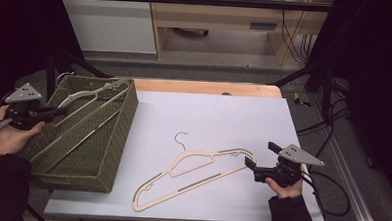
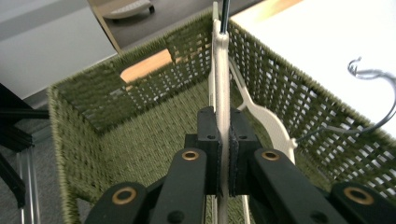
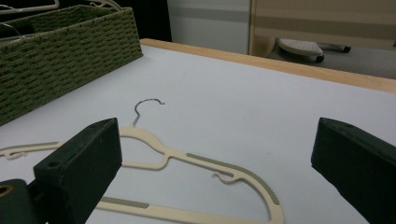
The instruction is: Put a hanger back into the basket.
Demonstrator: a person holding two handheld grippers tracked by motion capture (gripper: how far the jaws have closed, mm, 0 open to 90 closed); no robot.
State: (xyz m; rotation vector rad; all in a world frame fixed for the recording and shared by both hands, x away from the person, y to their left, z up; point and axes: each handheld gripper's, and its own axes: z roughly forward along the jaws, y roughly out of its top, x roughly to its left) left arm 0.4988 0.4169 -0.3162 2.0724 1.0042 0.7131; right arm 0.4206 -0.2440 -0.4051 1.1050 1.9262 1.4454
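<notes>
A green woven basket [image 1: 118, 132] stands at the table's left. My left gripper [image 1: 59, 110] reaches over its left rim and is shut on a cream hanger [image 1: 92, 93] that lies slanted in the basket. In the left gripper view the jaws [image 2: 223, 126] pinch the hanger [image 2: 221, 70] edge-on above the basket floor [image 2: 140, 140], and its wire hook [image 2: 369, 74] pokes past the right wall. A second cream hanger [image 1: 196, 173] lies flat on the white mat. My right gripper [image 1: 260, 154] stands open just right of that hanger's end. In the right gripper view the wide jaws [image 3: 217, 140] frame this hanger [image 3: 205, 163].
The white mat [image 1: 223, 116] covers a wooden table whose far edge [image 1: 205, 87] shows. More hanger bars [image 1: 77, 140] rest in the basket. Cables [image 1: 333, 126] trail on the floor at the right. A cabinet and a wooden desk stand beyond the table.
</notes>
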